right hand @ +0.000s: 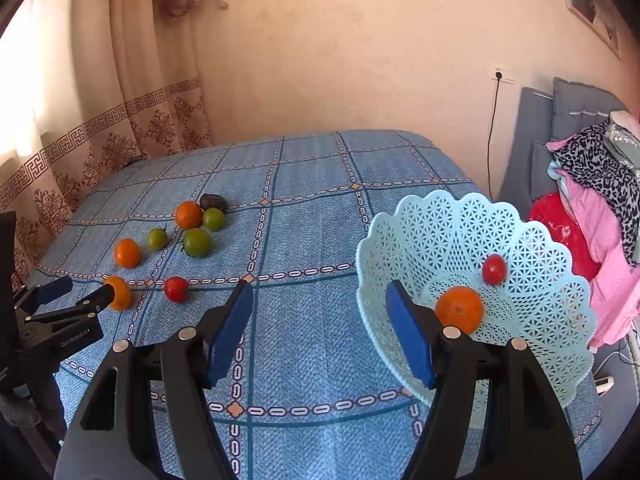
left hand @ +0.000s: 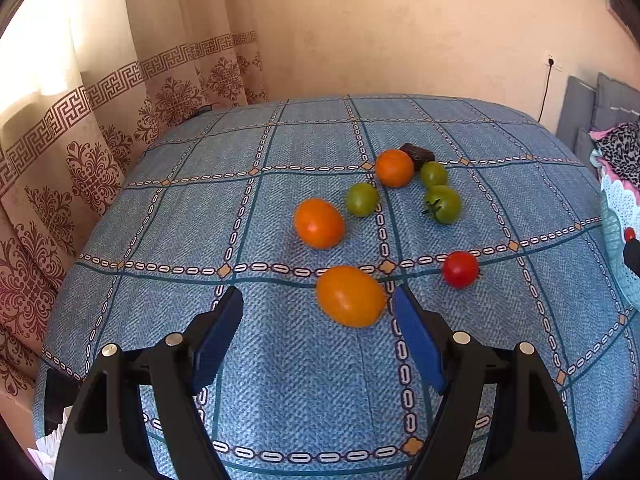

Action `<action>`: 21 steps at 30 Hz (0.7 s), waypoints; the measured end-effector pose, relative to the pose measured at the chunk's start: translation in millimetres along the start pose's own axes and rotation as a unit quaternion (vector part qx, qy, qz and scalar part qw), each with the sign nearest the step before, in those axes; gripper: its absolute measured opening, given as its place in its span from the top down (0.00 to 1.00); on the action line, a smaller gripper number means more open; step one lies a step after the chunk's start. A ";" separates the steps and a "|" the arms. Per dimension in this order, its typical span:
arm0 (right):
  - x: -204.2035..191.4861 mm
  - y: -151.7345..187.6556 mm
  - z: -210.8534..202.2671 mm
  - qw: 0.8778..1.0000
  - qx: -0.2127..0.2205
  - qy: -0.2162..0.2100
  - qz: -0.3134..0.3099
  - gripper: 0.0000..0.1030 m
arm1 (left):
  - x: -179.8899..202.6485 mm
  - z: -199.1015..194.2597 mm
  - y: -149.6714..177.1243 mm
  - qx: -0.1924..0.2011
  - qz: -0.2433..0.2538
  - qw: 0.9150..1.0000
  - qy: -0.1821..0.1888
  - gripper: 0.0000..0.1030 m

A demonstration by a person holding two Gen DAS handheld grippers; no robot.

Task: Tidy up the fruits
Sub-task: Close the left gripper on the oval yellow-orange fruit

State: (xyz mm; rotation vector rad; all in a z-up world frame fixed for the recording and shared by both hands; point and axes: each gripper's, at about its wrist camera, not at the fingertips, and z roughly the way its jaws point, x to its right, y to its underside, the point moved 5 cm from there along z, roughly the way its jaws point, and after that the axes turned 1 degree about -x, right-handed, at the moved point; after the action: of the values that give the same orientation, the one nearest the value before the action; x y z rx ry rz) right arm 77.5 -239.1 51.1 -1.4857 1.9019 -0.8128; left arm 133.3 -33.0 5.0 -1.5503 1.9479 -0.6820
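Left gripper (left hand: 318,300): jaws open wide, blue pads facing each other, nothing clamped between them; fingers angled downward. Black finger arms spread in V, silver pivot pins visible on each. Seen also from right wrist view at far left (right hand: 86,294), tips apart, black body bearing pale lettering.

Right gripper (right hand: 320,296): jaws open, blue pads (right hand: 230,334) parallel-facing with clear gap, gripping nothing; fingers tilted downward. Black arms spread symmetrically, pivot pins showing. No hand or sleeve visible in either view.
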 end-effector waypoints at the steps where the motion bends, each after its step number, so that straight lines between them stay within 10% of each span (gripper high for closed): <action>1: -5.2 0.3 2.2 1.000 -0.001 0.002 -0.006 0.30 | -3.0 3.0 0.5 -0.003 -0.003 1.000 -0.003 0.26; 17: -58.4 -1.0 32.2 0.998 -0.025 -0.040 -0.051 0.24 | 8.9 17.4 0.0 -0.002 0.008 0.999 0.032 0.21; 21: -66.0 3.0 39.6 0.997 -0.034 -0.046 -0.055 0.24 | 12.8 28.0 2.5 -0.013 0.010 0.999 0.039 0.33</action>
State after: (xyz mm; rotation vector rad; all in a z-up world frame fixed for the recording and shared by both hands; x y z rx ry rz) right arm 119.3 -178.4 28.6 -1.6532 1.8090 -0.7221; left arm 148.7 -46.4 -18.3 -1.5381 2.0357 -0.7214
